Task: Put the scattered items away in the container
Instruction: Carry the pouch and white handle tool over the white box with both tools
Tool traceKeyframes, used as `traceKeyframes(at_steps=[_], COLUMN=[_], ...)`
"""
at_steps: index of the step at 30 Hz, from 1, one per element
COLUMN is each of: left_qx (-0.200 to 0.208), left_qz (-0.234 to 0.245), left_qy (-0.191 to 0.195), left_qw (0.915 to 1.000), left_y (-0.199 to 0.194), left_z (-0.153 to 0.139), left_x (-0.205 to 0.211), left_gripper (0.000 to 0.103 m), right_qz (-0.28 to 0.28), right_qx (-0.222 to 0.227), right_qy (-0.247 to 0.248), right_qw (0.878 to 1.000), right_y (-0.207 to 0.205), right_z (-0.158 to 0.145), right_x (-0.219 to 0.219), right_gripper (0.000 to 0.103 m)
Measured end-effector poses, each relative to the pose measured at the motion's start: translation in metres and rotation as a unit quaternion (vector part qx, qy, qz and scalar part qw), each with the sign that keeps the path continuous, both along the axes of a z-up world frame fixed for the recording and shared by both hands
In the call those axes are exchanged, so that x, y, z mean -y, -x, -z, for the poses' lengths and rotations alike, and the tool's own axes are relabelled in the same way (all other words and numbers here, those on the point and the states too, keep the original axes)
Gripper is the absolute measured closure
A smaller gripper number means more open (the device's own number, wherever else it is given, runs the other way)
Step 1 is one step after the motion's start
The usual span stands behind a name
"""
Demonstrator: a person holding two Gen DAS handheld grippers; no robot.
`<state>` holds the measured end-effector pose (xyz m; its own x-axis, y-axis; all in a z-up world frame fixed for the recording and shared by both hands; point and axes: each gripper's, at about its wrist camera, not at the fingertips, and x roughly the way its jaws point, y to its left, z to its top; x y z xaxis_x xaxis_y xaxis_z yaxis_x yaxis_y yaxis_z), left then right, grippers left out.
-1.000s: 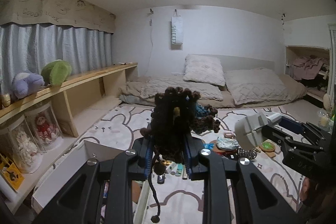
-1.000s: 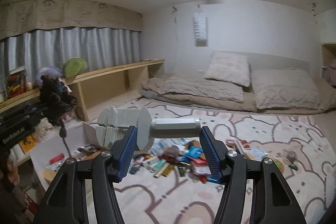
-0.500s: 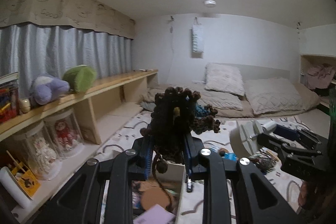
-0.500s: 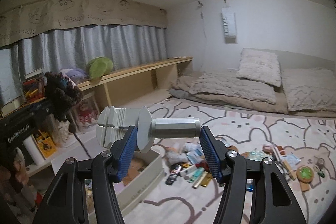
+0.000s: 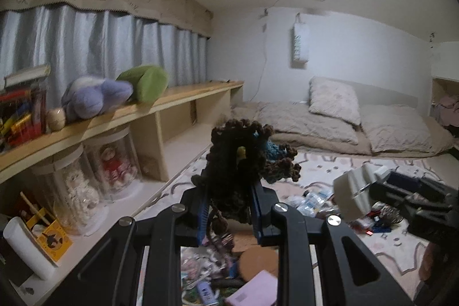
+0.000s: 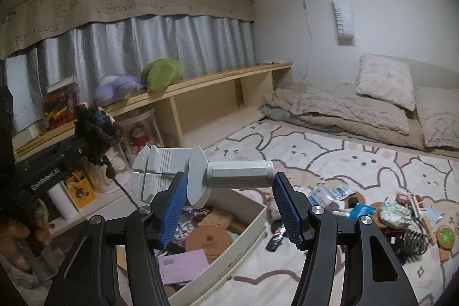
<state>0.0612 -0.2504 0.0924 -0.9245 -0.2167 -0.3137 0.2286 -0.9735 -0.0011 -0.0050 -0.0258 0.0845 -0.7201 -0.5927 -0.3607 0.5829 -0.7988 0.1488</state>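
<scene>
- Clearly soft and light: dark brown crocheted yarn piece with teal tufts, pinched between the nearly closed pads of the left gripper; squashes under the pads, cord with a bead dangling below, liable to snag on the box rim.
- Best gripped through the thick knitted middle, as now, not by the loose cord.
- Stiff, smooth and probably slippery: grey plastic tool, a ribbed slotted head, a disc flange and a faceted handle, clamped lengthwise across the right gripper, one blue pad at the flange, the other on the handle end; head overhanging to the left.
- Held above the open white box, already holding a cork disc and a pink card; more clutter well apart on the bunny rug.
- Legible: "GenRobot.AI" on the left gripper body; "GOOD LUCK" on the curtain valance; wall hanging's lettering too blurred to read.
</scene>
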Motion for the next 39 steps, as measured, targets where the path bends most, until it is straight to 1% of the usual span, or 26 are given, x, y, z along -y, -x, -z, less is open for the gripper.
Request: traceKeyframes(at_steps=[4, 7, 14, 16, 18, 24, 27, 31, 34, 36, 39], left_qx=[0.022, 0.036, 0.062, 0.079, 0.093, 0.137, 0.165, 0.207, 0.241, 0.257, 0.285], left_qz=[-0.017, -0.006, 0.000, 0.000, 0.006, 0.025, 0.054, 0.060, 0.070, 0.070, 0.054], left_qy=[0.004, 0.008, 0.039, 0.046, 0.044, 0.020, 0.001, 0.008, -0.018, -0.028, -0.025], left_qw=[0.9996, 0.9993, 0.9973, 0.9958, 0.9947, 0.9900, 0.9848, 0.9765, 0.9679, 0.9635, 0.9567], left_y=[0.012, 0.028, 0.068, 0.082, 0.095, 0.125, 0.136, 0.150, 0.158, 0.160, 0.162], left_z=[0.014, 0.020, 0.033, 0.039, 0.045, 0.063, 0.078, 0.102, 0.121, 0.131, 0.147], left_x=[0.021, 0.028, 0.036, 0.039, 0.042, 0.051, 0.049, 0.038, 0.037, 0.037, 0.040], left_gripper=[0.078, 0.078, 0.078, 0.078, 0.078, 0.078, 0.078, 0.078, 0.078, 0.078, 0.078], right_qz=[-0.009, -0.013, -0.019, -0.020, -0.020, -0.021, -0.021, -0.019, -0.018, -0.016, -0.015], right_qx=[0.011, 0.017, 0.033, 0.039, 0.043, 0.057, 0.063, 0.069, 0.071, 0.073, 0.077], right_qy=[-0.002, -0.007, -0.022, -0.025, -0.028, -0.033, -0.036, -0.039, -0.039, -0.039, -0.039], right_qw=[1.000, 1.000, 0.999, 0.999, 0.998, 0.998, 0.997, 0.997, 0.997, 0.996, 0.996], right_y=[0.004, 0.006, 0.012, 0.014, 0.016, 0.021, 0.024, 0.027, 0.029, 0.030, 0.032], right_z=[0.007, 0.013, 0.028, 0.033, 0.038, 0.049, 0.053, 0.058, 0.061, 0.062, 0.064], right_x=[0.012, 0.020, 0.035, 0.038, 0.040, 0.044, 0.045, 0.044, 0.042, 0.040, 0.039], right_gripper=[0.042, 0.042, 0.042, 0.042, 0.042, 0.042, 0.042, 0.042, 0.042, 0.042, 0.042])
